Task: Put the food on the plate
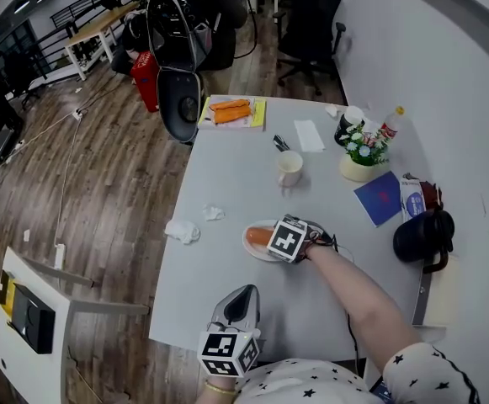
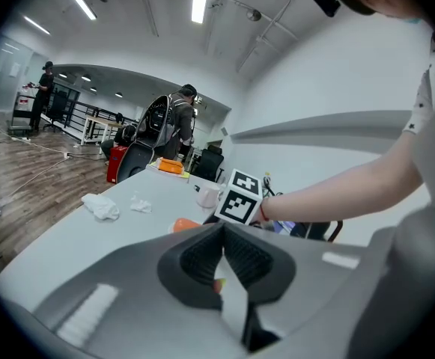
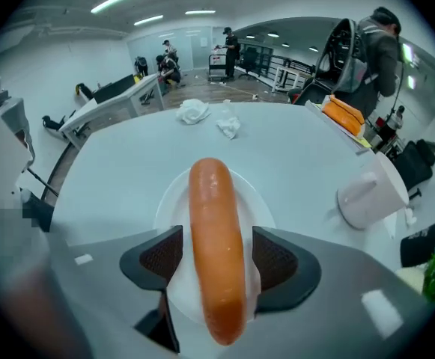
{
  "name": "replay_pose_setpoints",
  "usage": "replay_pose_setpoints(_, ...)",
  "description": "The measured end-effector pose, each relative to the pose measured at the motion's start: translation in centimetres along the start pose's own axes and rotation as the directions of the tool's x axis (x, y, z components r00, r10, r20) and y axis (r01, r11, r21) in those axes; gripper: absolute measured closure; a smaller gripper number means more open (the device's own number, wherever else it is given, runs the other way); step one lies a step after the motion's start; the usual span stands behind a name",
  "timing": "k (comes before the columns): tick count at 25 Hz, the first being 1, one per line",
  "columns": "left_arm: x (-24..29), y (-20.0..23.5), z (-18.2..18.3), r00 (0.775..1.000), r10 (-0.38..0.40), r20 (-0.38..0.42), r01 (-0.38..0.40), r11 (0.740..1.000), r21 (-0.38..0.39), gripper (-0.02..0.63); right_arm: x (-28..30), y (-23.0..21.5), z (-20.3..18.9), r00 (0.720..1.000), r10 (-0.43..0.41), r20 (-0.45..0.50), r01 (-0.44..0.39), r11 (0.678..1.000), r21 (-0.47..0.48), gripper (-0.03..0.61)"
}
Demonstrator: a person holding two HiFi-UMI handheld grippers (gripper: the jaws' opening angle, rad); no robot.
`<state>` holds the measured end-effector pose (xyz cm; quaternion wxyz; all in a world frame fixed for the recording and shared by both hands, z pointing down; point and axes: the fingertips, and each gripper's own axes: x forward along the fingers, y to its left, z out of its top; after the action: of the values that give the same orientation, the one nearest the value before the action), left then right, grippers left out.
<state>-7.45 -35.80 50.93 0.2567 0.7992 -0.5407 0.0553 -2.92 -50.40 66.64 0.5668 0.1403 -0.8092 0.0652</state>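
An orange sausage lies lengthwise on a small white plate in the middle of the grey table. My right gripper straddles the sausage with its jaws open; a gap shows between each pad and the sausage. From the head view, the sausage and plate sit just left of the right gripper, with its marker cube above them. My left gripper hovers near the table's front edge, jaws shut and holding nothing. The left gripper view shows its own closed jaws and the sausage end beyond.
A white mug stands behind the plate. Two crumpled tissues lie to the left. A yellow tray of orange food sits at the far edge. At the right are a flower pot, a blue booklet and a black cap.
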Motion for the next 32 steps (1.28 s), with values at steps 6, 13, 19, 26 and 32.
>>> replay_pose_setpoints(6,0.4,-0.2,0.4,1.0,0.014,0.009,-0.014,1.0,0.003,0.606,-6.1,1.5,1.1,0.939,-0.105,0.328,0.03,0.974,0.225,0.293)
replay_pose_setpoints(13,0.4,-1.9,1.4,1.0,0.007,0.031,-0.009,0.999,0.051,0.606,-16.3,6.9,-0.9,0.672,-0.346,0.654,-0.164,0.792,0.588,0.578)
replay_pose_setpoints(19,-0.3,-3.7,1.0,0.999,-0.009,0.036,0.006,0.996,0.09,0.606,-20.0,10.8,-3.6,0.587,-0.466,0.662,-0.202,0.708,0.677,0.58)
replay_pose_setpoints(26,-1.2,-4.9,1.0,0.999,-0.022,0.047,0.017,0.995,0.103,0.606,-21.6,12.1,-3.4,0.569,-0.481,0.667,-0.159,0.731,0.663,0.58)
replay_pose_setpoints(32,-1.9,-5.2,0.9,0.999,-0.016,0.052,0.01,0.994,0.108,0.606,-21.8,12.8,-3.4,0.563,-0.48,0.673,-0.162,0.734,0.659,0.58)
